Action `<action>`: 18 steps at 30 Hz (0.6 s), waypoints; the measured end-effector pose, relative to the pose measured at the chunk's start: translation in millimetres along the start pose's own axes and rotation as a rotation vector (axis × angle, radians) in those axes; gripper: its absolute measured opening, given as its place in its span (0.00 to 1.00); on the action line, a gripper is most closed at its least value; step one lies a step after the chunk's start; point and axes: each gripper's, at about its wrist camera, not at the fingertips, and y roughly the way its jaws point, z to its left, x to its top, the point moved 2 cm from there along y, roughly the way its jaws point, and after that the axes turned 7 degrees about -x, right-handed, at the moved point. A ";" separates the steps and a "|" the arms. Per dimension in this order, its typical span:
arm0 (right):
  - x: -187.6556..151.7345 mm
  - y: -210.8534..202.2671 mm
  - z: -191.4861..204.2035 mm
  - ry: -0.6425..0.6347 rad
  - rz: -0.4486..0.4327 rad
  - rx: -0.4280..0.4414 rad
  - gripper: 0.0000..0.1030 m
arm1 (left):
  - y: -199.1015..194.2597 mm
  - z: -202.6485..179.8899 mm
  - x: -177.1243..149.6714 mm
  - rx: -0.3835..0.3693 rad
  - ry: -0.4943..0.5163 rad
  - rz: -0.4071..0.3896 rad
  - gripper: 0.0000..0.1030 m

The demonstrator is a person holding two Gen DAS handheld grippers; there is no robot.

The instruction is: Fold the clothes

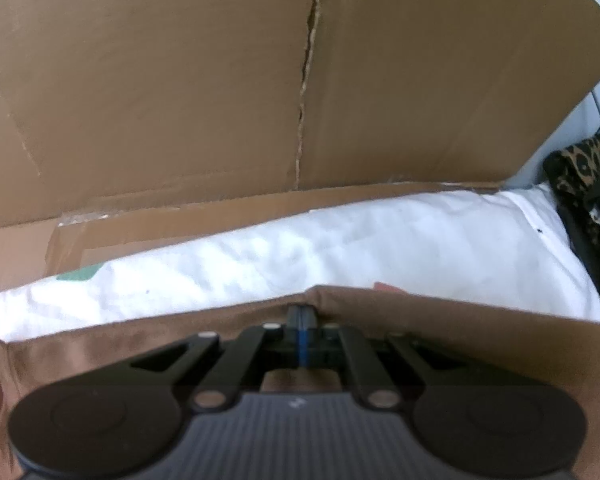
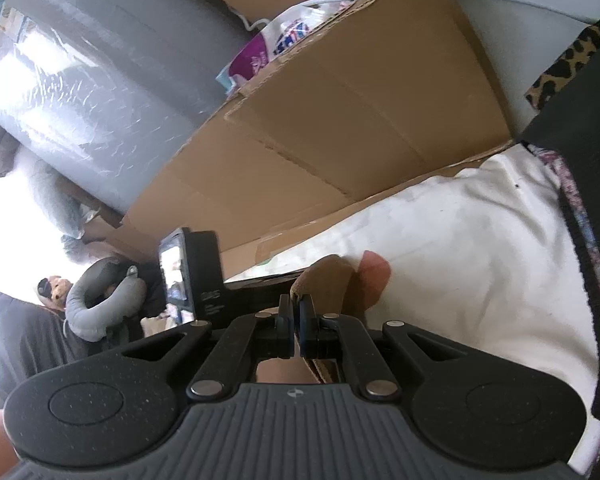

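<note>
Gripping state, left gripper (image 1: 301, 318): jaws were clenched on the top hem of the brown garment (image 1: 440, 320), which draped over and around the linkage.
Gripping state, right gripper (image 2: 296, 308): jaws were clamped on a bunched corner of the same brown cloth, which rose as a small peak just past the fingertips.
Garment position: the brown garment hung between the two grippers, its upper edge stretched roughly level in the left wrist view, above the white sheet (image 1: 380, 240).
Adjacent object: a pinkish rounded shape (image 2: 374, 276), too blurred to identify, sat just beside the right-hand cloth peak.
Surroundings: a cardboard panel (image 1: 180, 80) stood upright behind the white sheet; a grey neck pillow (image 2: 100, 304) lay well apart, to the left in the right wrist view.
Step in hand (judged): carrying a held edge over to make a fold.
Technique: both grips should have stayed tight and the hem taut and level, so that the fold line fell straight.
Technique: the edge should have been lowered flat onto the sheet before release.
Risk: slack between grippers would likely have produced a skewed crease.
</note>
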 end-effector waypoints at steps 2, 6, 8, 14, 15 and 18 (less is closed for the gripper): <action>-1.8 1.2 3.9 -0.006 0.002 0.010 0.00 | -1.3 0.5 1.0 -0.005 0.008 0.011 0.01; -5.8 4.3 12.5 -0.017 0.009 0.027 0.00 | -9.2 5.8 3.0 -0.025 -0.016 0.033 0.09; -7.5 6.2 16.6 -0.023 0.013 0.034 0.00 | -18.8 14.0 1.4 -0.044 -0.062 0.037 0.26; -13.1 20.7 37.7 -0.076 0.042 0.045 0.00 | -59.3 36.2 -4.5 -0.063 -0.128 0.001 0.41; -14.5 23.9 42.7 -0.094 0.050 0.045 0.00 | -67.3 40.9 -7.2 -0.064 -0.144 -0.007 0.46; -19.7 35.1 62.7 -0.190 0.089 0.037 0.00 | -93.6 54.6 -20.9 -0.068 -0.218 -0.042 0.52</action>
